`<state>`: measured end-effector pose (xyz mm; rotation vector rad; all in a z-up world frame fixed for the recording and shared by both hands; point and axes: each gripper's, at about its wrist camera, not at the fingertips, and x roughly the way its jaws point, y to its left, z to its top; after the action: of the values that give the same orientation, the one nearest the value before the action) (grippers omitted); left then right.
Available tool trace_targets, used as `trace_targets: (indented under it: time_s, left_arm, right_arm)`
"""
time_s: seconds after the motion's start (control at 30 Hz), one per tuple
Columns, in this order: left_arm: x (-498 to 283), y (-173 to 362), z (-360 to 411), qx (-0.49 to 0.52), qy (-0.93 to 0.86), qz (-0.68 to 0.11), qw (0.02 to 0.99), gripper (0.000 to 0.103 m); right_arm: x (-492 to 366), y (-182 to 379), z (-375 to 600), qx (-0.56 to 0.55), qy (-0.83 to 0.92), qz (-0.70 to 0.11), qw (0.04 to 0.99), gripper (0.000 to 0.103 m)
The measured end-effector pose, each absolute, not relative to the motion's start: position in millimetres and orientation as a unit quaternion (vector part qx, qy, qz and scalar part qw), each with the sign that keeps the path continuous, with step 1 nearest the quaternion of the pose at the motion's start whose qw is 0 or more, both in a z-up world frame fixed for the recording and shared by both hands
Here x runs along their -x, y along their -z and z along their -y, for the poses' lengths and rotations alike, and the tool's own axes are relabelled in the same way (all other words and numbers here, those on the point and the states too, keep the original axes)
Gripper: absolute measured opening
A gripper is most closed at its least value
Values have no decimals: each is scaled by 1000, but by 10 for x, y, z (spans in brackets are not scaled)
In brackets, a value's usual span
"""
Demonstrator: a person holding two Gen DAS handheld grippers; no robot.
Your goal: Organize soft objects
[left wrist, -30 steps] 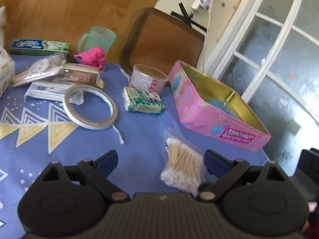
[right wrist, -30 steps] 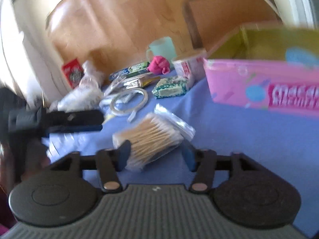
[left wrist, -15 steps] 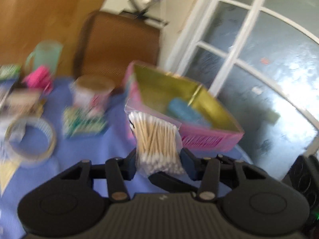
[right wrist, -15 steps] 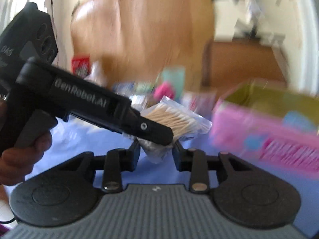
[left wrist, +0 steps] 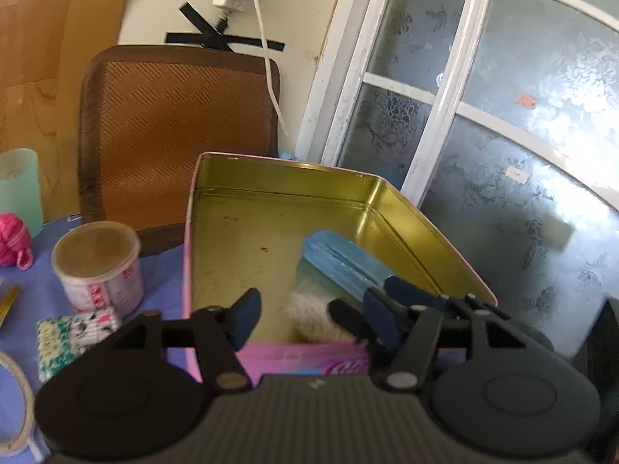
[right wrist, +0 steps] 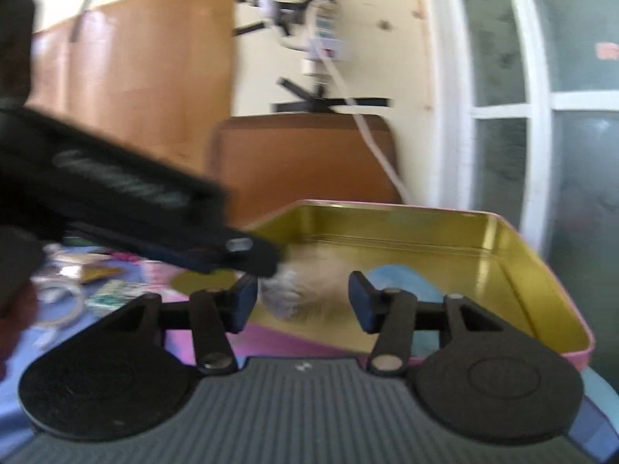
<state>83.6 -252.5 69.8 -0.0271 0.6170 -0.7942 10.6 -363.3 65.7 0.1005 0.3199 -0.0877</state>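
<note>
A pink tin (left wrist: 216,178) with a gold inside stands open on the blue cloth. A bag of cotton swabs (left wrist: 313,317) lies in its near end, beside a blue soft object (left wrist: 340,266). My left gripper (left wrist: 309,321) is open just above the tin's near wall, with the bag loose between its fingers. In the right wrist view my right gripper (right wrist: 301,301) is open too, facing the same tin (right wrist: 541,270). The bag (right wrist: 305,290) shows blurred between its fingers. The left gripper's body crosses that view from the left.
A small lidded cup (left wrist: 96,266), a green-white knitted pad (left wrist: 69,336), a pink yarn ball (left wrist: 13,239), a mint mug (left wrist: 19,189) and a tape ring (left wrist: 15,406) lie left of the tin. A brown chair back (left wrist: 174,131) and a glass door (left wrist: 503,135) stand behind.
Both grippers closed on the swab bag, lifted it off the cloth and carried it to the tin. Both have now opened and the bag lies inside.
</note>
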Motion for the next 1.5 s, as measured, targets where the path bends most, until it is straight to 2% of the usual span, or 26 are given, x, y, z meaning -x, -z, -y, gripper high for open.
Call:
trace_targets:
  time_s: [0.13, 0.4, 0.63, 0.73, 0.9, 1.1, 1.27, 1.43, 1.5]
  left_arm:
    - [-708, -639, 1988, 19, 359, -276, 891, 70]
    - [-587, -187, 561, 56, 201, -314, 926, 71]
    - [-544, 50, -276, 79, 75, -306, 946, 72]
    - [-532, 32, -365, 112, 72, -287, 949, 78]
    - [-472, 3, -258, 85, 73, -268, 957, 79]
    - [-475, 23, -281, 88, 90, -265, 956, 82]
    - [-498, 37, -360, 116, 92, -271, 951, 84]
    - [-474, 35, -421, 137, 98, -263, 950, 84]
    - [-466, 27, -447, 144, 102, -259, 950, 84]
  right_arm:
    - [-37, -629, 3751, -82, 47, -150, 984, 57]
    - [74, -741, 3429, -91, -20, -120, 988, 57]
    - [-253, -845, 2782, -82, -166, -179, 966, 57]
    - [-579, -912, 2457, -96, -220, -213, 947, 57]
    - [-1304, -1004, 1899, -68, -256, -235, 935, 56]
    - [-2413, -910, 1628, -61, -160, -298, 939, 57]
    - [-3070, -678, 1570, -107, -117, -385, 909, 59]
    - [-2969, -729, 1612, -108, -110, -370, 916, 38]
    - [-2659, -894, 1691, -104, -142, -338, 925, 37]
